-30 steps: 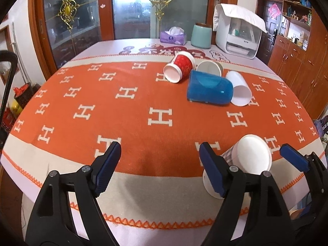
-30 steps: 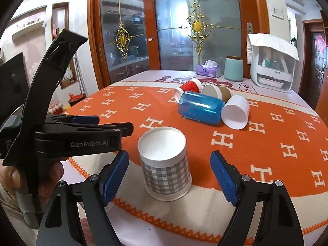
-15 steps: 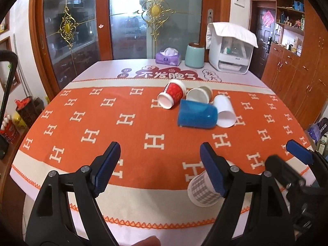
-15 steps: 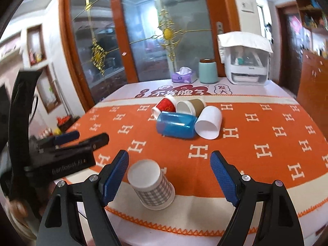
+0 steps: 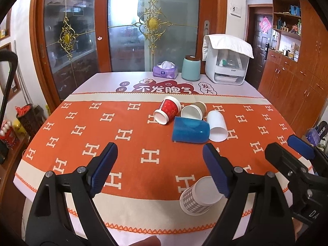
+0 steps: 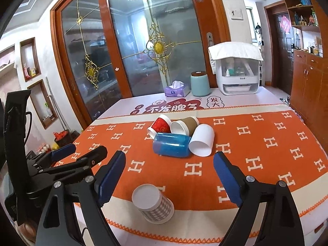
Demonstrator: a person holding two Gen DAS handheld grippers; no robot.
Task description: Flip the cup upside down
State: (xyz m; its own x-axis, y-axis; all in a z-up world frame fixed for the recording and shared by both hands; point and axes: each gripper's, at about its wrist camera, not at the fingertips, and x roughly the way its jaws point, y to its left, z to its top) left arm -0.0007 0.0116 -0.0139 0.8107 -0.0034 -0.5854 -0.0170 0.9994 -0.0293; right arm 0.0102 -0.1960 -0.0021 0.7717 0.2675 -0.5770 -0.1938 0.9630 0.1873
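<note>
My left gripper (image 5: pixel 160 170) is a black plastic clamp with two long arms, each ending in a ribbed blue pad (image 5: pixel 103 169) and carrying silver rivets (image 5: pixel 80 169) along the top. My right gripper (image 6: pixel 169 176) is built the same way: matte black arms, blue pads (image 6: pixel 226 179), round silver screws (image 6: pixel 249 178). From the left camera I see the right unit's side, with white letters "DA" (image 5: pixel 313 214) printed on its black body. A bit of my skin (image 5: pixel 148 240) shows at the near edge, and a thin black cable (image 6: pixel 27 123) runs by the left unit's handle.
</note>
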